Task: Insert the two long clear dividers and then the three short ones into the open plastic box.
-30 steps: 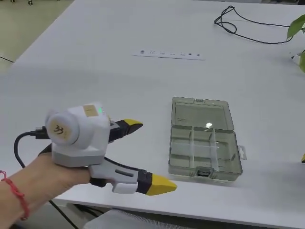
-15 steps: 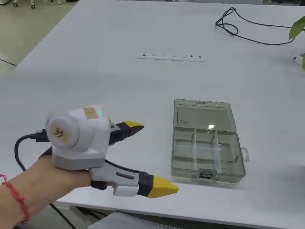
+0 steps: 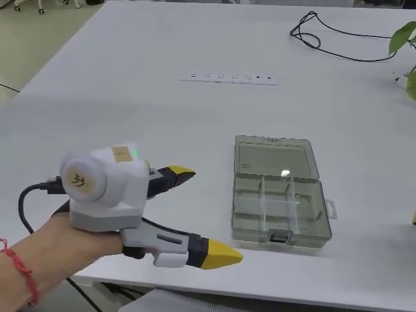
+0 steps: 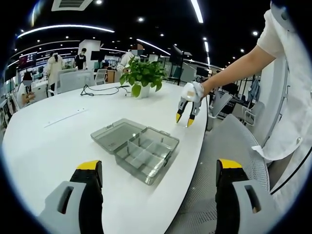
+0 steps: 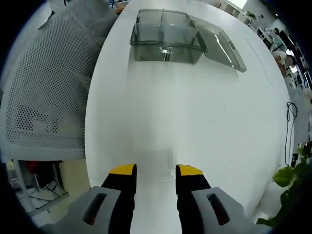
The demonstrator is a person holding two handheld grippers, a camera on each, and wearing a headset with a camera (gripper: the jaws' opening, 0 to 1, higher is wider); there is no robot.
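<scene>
1. Your left gripper point(image 3: 197, 213) is nearest in the head view, at the table's point(image 3: 130, 97) front edge and held in your hand point(image 3: 62, 250). Its jaws are wide apart with nothing between them.
2. The box point(image 3: 279, 195) is to the right of that gripper and well apart from it. It sits near the front edge, lid open and lying flat behind the tray.
3. Clear dividers point(image 3: 263, 194) stand in the tray and split it into compartments. I cannot tell how many there are.
4. In the left gripper view your right gripper point(image 4: 184, 120) hangs past the box, tips down, jaws a little apart.
5. In the right gripper view its jaws show a narrow gap. A faint clear sliver point(image 5: 168, 161) shows between the tips; I cannot tell what it is.
6. Farther back are a power strip point(image 3: 227, 77), then a cable point(image 3: 325, 36) and a plant point(image 3: 406, 39).
</scene>
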